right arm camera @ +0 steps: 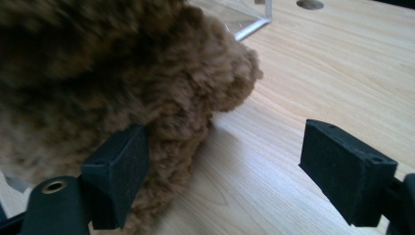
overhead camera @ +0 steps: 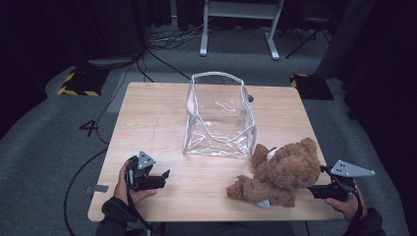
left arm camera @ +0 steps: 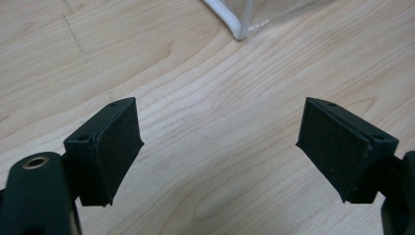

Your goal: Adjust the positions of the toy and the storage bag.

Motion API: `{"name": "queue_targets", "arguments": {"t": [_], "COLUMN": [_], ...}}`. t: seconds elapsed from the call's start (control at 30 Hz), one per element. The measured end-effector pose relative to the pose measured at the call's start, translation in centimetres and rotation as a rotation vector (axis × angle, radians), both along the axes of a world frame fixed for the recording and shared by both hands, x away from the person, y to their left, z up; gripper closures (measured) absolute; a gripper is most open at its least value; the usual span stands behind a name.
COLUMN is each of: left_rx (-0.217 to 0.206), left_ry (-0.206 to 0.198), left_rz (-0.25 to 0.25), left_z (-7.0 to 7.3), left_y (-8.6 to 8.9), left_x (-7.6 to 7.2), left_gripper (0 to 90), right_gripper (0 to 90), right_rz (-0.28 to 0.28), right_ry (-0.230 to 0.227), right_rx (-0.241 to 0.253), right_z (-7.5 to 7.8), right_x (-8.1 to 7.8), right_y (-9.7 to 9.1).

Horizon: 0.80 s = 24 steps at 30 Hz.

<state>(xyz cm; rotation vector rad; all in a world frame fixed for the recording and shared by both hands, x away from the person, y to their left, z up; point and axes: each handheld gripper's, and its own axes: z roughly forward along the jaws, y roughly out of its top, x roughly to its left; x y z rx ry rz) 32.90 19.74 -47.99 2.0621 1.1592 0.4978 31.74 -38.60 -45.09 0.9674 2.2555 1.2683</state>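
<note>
Tabletop (overhead camera: 157,113): teddy bear (right arm camera: 98,73) blurred, cropped.

You are sitting in a dark recording room like a lab, black curtains (overhead camera: 59,24) hanging all around, cables (overhead camera: 167,39) lying on the grey carpet (overhead camera: 39,147), yellow-and-black tape (overhead camera: 74,91) marking the floor, a white metal stand (overhead camera: 238,19) waiting behind your wooden table (overhead camera: 152,123).

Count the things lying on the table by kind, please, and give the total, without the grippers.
Clear plastic bag: 1
Brown teddy bear: 1
Total: 2
</note>
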Motion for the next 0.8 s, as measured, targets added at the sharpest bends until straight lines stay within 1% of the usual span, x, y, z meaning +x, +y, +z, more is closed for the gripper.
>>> {"name": "queue_targets", "arguments": {"t": [0.07,0.13,0.23,0.3,0.5,0.57,0.6,0.63,0.77,0.8], "left_rx": [-0.01,-0.003,0.0,0.001,0.002,-0.01,-0.006,-0.013,-0.027,-0.02], "left_ry": [0.0,0.005,0.0,-0.013,-0.028,-0.033,-0.034,-0.042,-0.055,-0.056], "left_rz": [-0.004,-0.001,-0.006,-0.008,-0.019,-0.023,-0.028,-0.029,-0.039,-0.045], "left_z": [0.2,0.4,0.8,1.1,1.9,2.1,2.2,2.4,2.8,2.9], "left_y": [0.0,-0.2,-0.5,-0.6,-1.0,-1.2,-1.2,-1.4,-2.1,-2.3], "left_x": [0.1,0.2,0.3,0.3,0.6,0.8,0.9,1.0,1.3,1.4], "left_gripper": [16.1,16.3,16.9,16.7,16.7,16.6,16.6,16.6,16.6,16.7], "right_gripper": [17.8,17.7,19.6,20.1,20.1,20.1,20.1,20.1,20.0,19.5], "right_rz": [0.011,0.028,0.034,0.042,0.064,0.07,0.073,0.076,0.095,0.101], "right_ry": [-0.008,-0.008,-0.016,-0.02,-0.036,-0.038,-0.037,-0.037,-0.038,-0.038], "right_rx": [0.005,0.006,0.006,0.008,0.013,0.012,0.013,0.013,0.027,0.032], "right_z": [0.2,0.3,0.5,0.6,1.2,1.3,1.3,1.3,1.6,1.7], "right_x": [-0.2,-0.4,-0.7,-0.8,-1.4,-1.5,-1.6,-1.6,-1.9,-2.1], "right_y": [0.1,0.4,0.8,1.0,1.5,1.7,1.7,1.8,1.9,2.0]}}
